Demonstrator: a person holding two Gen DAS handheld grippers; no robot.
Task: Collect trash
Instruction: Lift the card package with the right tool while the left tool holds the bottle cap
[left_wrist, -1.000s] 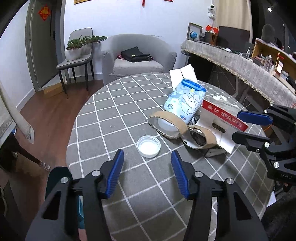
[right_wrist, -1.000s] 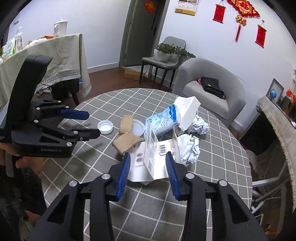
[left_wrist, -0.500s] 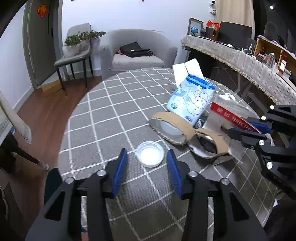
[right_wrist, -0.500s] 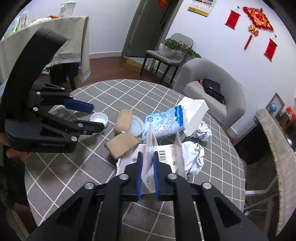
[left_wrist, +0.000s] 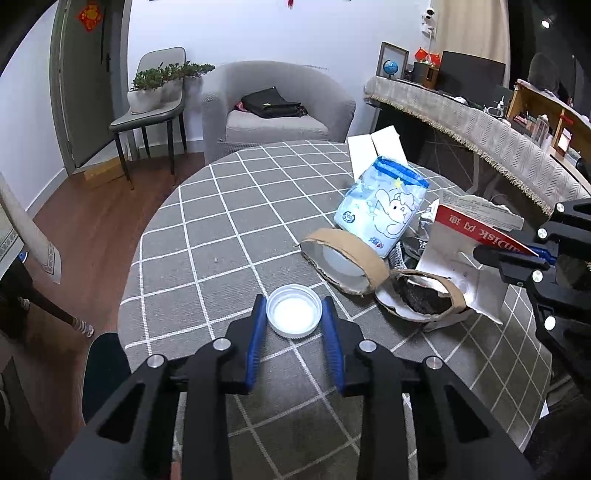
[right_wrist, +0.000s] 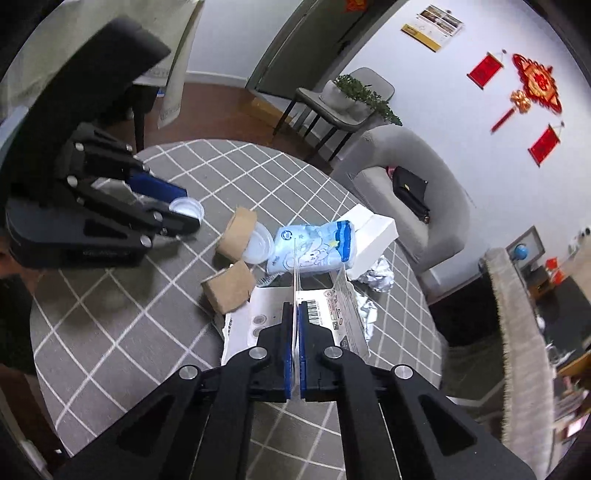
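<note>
- My left gripper (left_wrist: 294, 320) has its jaws closing around a white bottle cap (left_wrist: 294, 311) that lies on the checked worktop (left_wrist: 207, 236); the blue pads stand at its rim.
- My right gripper (right_wrist: 294, 325) has its jaws clamped on a clear blister pack (right_wrist: 295, 273) with a SanDisk card (left_wrist: 480, 230).
- Just beside: cardboard tape rolls (left_wrist: 345, 260), a blue tissue pack (left_wrist: 382, 205), crumpled foil (right_wrist: 378, 278).

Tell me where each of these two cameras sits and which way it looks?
Left wrist: on the left gripper, looking down along its fingers at the white cap between its closing jaws; right gripper at right.
Right wrist: on the right gripper, looking down at the card packaging it pinches; left gripper at left.
Shared: cap, cardboard rings, blue pack, table, armchair.
</note>
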